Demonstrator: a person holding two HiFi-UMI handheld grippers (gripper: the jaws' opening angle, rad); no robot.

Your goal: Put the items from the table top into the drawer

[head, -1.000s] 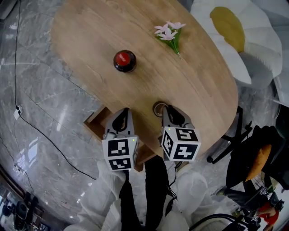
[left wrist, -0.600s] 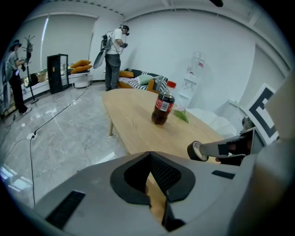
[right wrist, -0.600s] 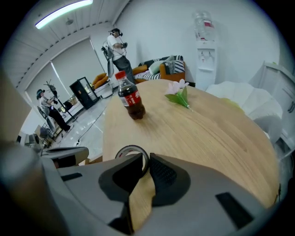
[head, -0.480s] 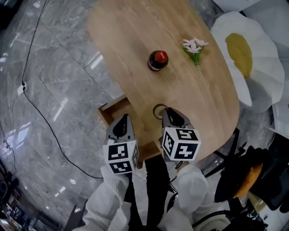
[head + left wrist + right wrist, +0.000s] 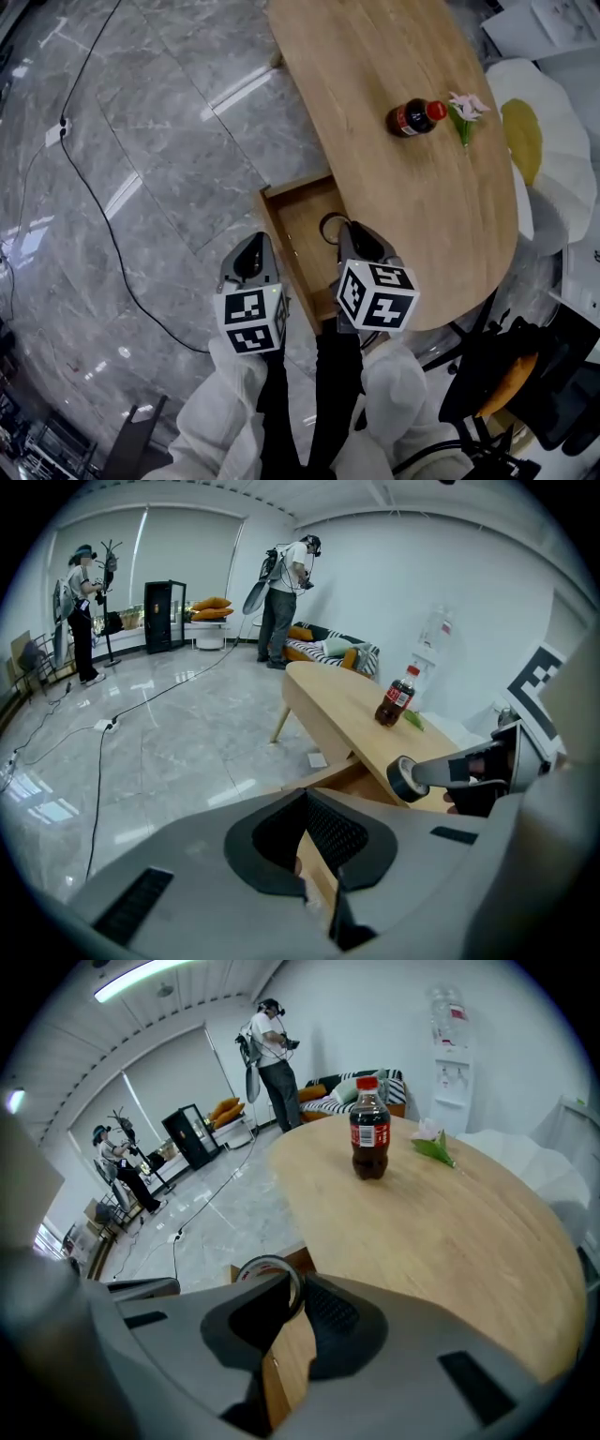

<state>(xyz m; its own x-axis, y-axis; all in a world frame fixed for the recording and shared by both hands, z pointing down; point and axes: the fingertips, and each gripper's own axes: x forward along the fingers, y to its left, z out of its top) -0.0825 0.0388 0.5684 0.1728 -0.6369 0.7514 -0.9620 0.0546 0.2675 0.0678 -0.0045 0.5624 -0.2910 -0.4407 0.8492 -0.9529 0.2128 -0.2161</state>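
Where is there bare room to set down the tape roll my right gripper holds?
The drawer floor that shows is bare, from its outer wall to the table edge. The table's near half, between the bottle and the near rim, is bare. Crowded at the far end, where bottle and flower sit close.

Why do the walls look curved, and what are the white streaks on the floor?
Both gripper views: a wide-angle lens bows the walls and blackens the corners. Head view: the polished floor mirrors lights as pale streaks. Right gripper view: the ceiling light blows out white, while the bottle is sharp.
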